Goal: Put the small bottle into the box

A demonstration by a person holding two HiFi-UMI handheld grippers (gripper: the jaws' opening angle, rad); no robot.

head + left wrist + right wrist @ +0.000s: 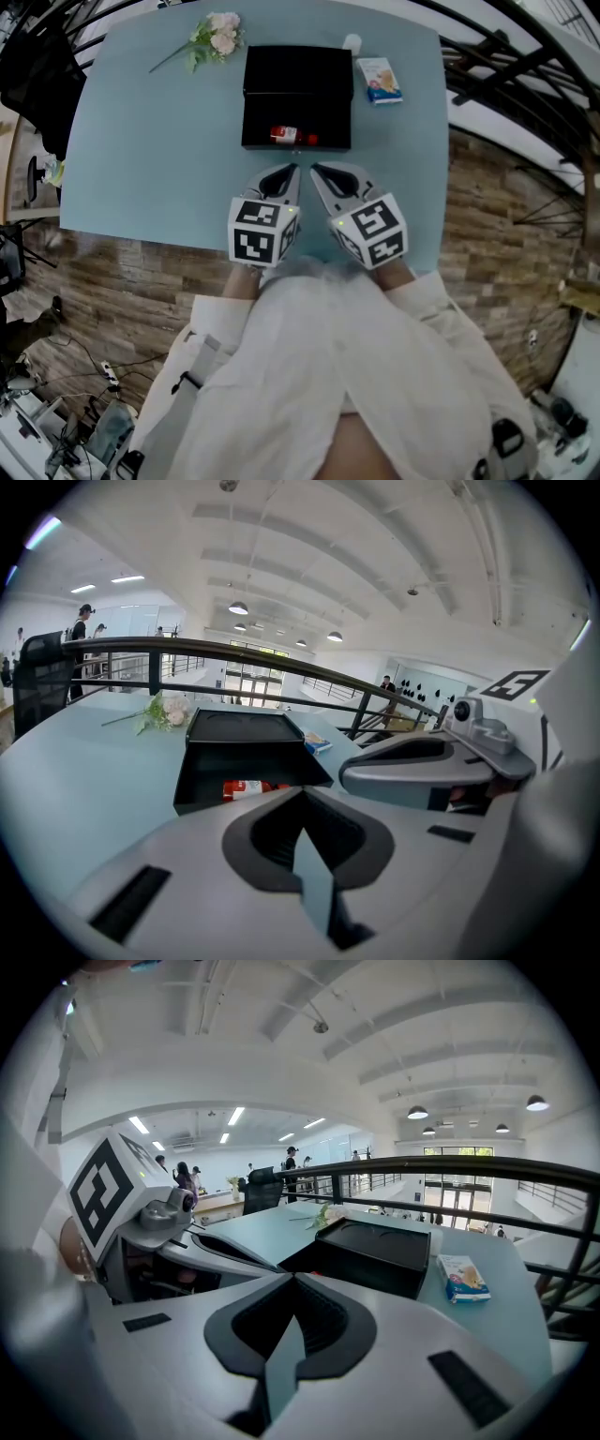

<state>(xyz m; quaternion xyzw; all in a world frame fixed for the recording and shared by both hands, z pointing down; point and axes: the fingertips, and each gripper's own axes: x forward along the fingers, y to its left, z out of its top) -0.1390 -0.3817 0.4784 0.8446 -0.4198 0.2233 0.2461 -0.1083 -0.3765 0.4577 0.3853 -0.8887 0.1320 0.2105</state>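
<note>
The small red bottle (pixel 293 136) (pixel 246 787) lies on its side inside the black box (pixel 258 117) (pixel 202 771) (pixel 375 1255), near its front wall. The box's lid is folded open behind it. Both grippers hover side by side over the table just in front of the box. My left gripper (pixel 289 172) (pixel 301 799) is shut with nothing in its jaws. My right gripper (pixel 319 172) (pixel 293 1283) is shut and empty too, its tip close beside the left one. Neither touches the box.
On the pale blue table (pixel 150 159) a sprig of flowers (pixel 211 39) lies back left of the box. A small printed carton (pixel 379 80) and a white cap-like object (pixel 352 42) sit to the box's right. A dark railing curves beyond the table.
</note>
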